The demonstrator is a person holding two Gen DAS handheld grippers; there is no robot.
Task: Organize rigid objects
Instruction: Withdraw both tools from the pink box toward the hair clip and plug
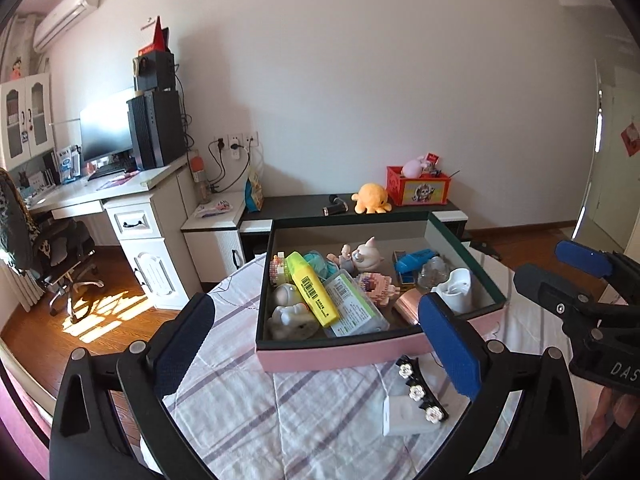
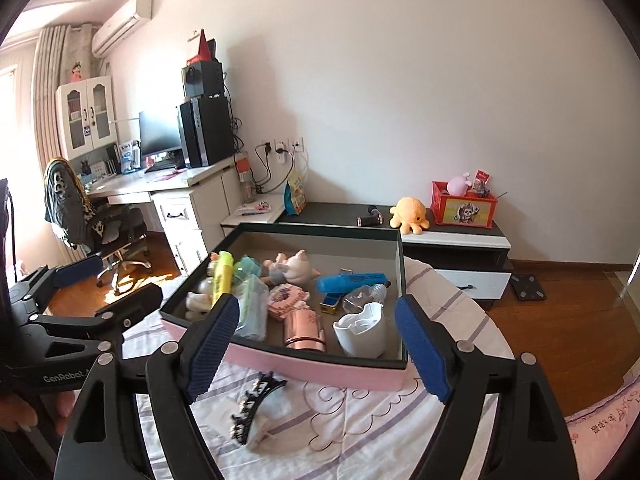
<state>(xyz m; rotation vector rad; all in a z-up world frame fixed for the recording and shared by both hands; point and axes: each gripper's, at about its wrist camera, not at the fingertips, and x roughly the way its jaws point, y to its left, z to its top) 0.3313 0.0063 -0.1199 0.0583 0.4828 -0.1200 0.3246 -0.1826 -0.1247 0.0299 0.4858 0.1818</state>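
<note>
Hovering over the striped bedspread [image 1: 280, 420], the left gripper [image 1: 316, 344] and right gripper [image 2: 316, 344] both stand with jaws wide apart and nothing between the pads. The pink box [image 1: 340, 354] sits just beyond them, already crowded: a yellow highlighter [image 1: 310, 290], a blue stapler [image 2: 352, 282], a white cup [image 2: 362, 334] and a rose-gold tin [image 2: 303, 332] among small figurines. 2 things lie loose on the cloth near the box's front wall: a black hair clip [image 1: 420, 390] with 3 flowers and, touching it, a white flat block [image 1: 404, 416], possibly a charger, though the right view hides most of it. The sensible next pick is the clip. Approach it along its length, pinch across the narrow spine rather than the flowers, and lift clear of the block and its thin cord before carrying it over the near wall into a gap.
</note>
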